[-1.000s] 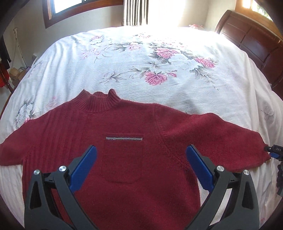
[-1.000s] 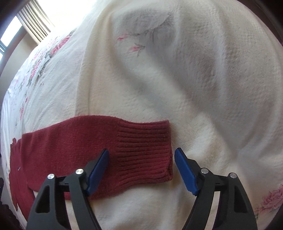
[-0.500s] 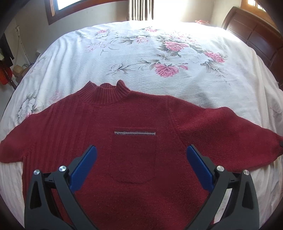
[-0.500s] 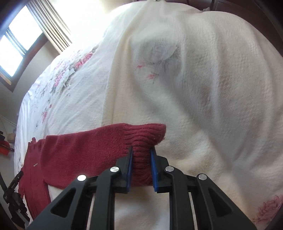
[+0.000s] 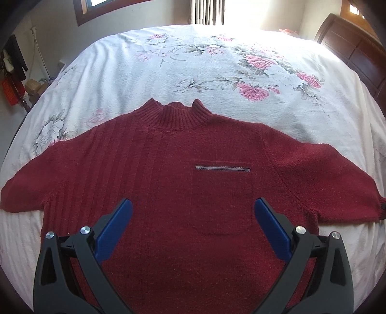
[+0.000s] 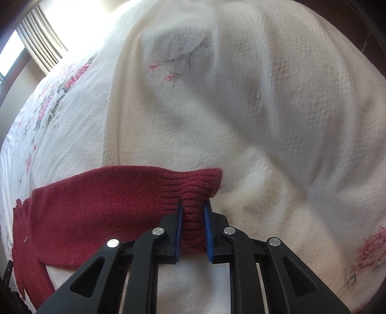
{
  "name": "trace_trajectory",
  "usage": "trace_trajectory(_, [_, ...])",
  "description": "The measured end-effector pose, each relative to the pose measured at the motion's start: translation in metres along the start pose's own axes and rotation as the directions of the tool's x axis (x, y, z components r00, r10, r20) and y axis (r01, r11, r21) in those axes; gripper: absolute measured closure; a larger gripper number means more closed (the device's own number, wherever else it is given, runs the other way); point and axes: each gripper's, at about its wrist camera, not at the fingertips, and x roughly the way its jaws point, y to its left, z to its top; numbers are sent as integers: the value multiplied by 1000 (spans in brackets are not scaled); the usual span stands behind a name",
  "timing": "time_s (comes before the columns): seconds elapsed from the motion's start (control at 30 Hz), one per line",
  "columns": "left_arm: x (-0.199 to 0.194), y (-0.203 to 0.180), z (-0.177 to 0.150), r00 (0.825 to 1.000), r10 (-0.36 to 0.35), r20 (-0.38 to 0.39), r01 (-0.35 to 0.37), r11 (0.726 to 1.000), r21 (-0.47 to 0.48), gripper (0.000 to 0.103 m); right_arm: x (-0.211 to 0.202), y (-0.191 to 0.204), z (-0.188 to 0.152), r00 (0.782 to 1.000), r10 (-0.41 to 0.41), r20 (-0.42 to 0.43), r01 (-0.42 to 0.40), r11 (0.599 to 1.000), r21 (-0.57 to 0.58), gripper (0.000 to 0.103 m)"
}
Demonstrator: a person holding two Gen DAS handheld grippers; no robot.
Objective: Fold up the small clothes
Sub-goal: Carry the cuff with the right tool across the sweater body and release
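A dark red knit sweater (image 5: 173,174) lies flat and face up on the bed, collar away from me, with a zipped chest pocket (image 5: 223,167). My left gripper (image 5: 193,205) hovers open over the lower chest, its blue pads wide apart with nothing between them. In the right wrist view the sweater's sleeve (image 6: 101,203) stretches across the bedspread. My right gripper (image 6: 193,207) is shut on the ribbed cuff (image 6: 193,188), which bunches up between the pads.
The bed carries a white quilt with pink flowers (image 5: 253,89). A dark wooden headboard (image 5: 357,53) stands at the right. A window and curtains (image 5: 207,12) are behind the bed, and clutter (image 5: 14,79) sits on the floor at the left.
My right gripper closed on the sleeve cuff and pinched it into a bunch. The left gripper stayed open and shifted left over the sweater, rising a little.
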Motion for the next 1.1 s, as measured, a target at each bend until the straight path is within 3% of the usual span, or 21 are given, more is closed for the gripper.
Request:
trace_trajectory(0.1, [-4, 21, -2, 1000, 7, 6, -7, 1000, -22, 3, -34, 40, -4, 996, 39, 74, -32, 995, -96, 88])
trace_trajectory(0.2, [-6, 39, -7, 1000, 4, -1, -4, 999, -53, 3, -57, 92, -13, 989, 124, 87, -105, 975, -197, 88])
trace_trajectory(0.37, [-10, 65, -16, 1000, -7, -13, 6, 996, -88, 3, -67, 184, -33, 965, 263, 20, -243, 917, -316, 88])
trace_trajectory(0.63, [-15, 97, -25, 1000, -6, -10, 5, 993, -119, 3, -50, 314, -94, 930, 350, -110, -360, 816, -451, 88])
trace_trajectory(0.73, [-15, 104, -28, 1000, -7, -10, 6, 993, -118, 3, -37, 345, -113, 918, 364, -160, -395, 793, -464, 88])
trace_trajectory(0.97, [-11, 102, -35, 999, -20, -27, 17, 994, -105, 3, 7, 375, -141, 923, 309, -229, -383, 793, -474, 88])
trace_trajectory(1.1, [-9, 90, -37, 999, -33, -36, 30, 996, -84, 3, 13, 376, -149, 893, 351, -281, -446, 769, -458, 80])
